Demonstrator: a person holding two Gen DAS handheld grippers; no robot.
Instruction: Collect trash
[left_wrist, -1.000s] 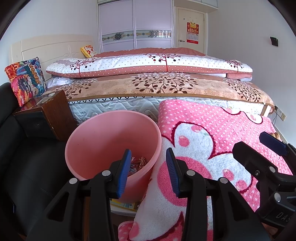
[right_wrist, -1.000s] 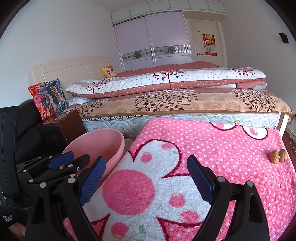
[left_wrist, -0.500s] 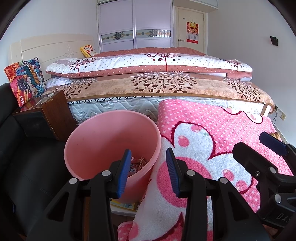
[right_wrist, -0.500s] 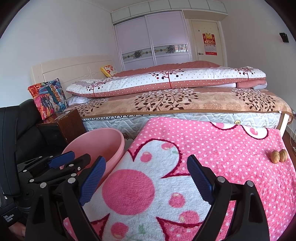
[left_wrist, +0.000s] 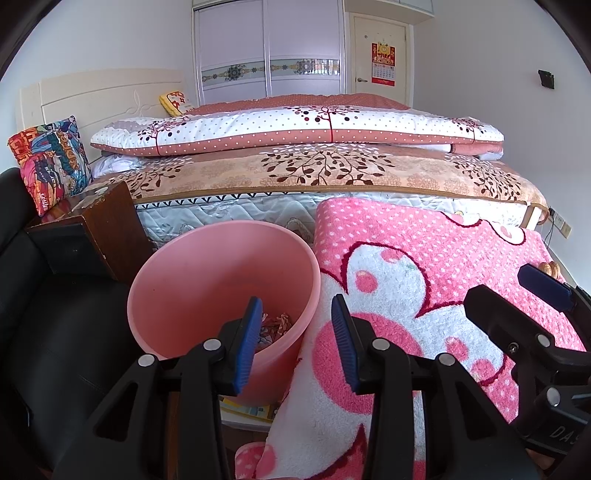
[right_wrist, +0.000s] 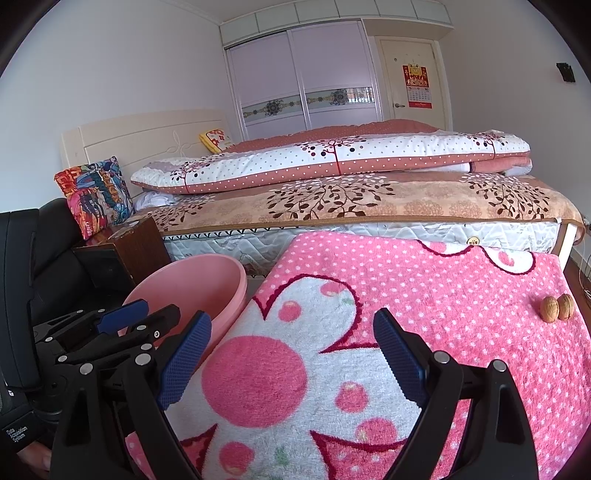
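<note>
Left wrist view shows your left tongs (left_wrist: 295, 334) spread wide and empty, poised over the near rim of the pink bin (left_wrist: 221, 288), where crumpled scraps (left_wrist: 275, 325) already lie; nothing has shifted over the last second. Your right tongs (right_wrist: 291, 354) likewise gape with nothing held, above the pink flowered blanket (right_wrist: 424, 295) on the tabletop. Beyond them to the right sit two walnuts (right_wrist: 557, 308), probably the next pickup, so you seem paused between items.

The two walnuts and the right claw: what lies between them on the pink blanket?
Only bare pink blanket lies between the right claw and the two walnuts, as the right wrist view shows.
</note>
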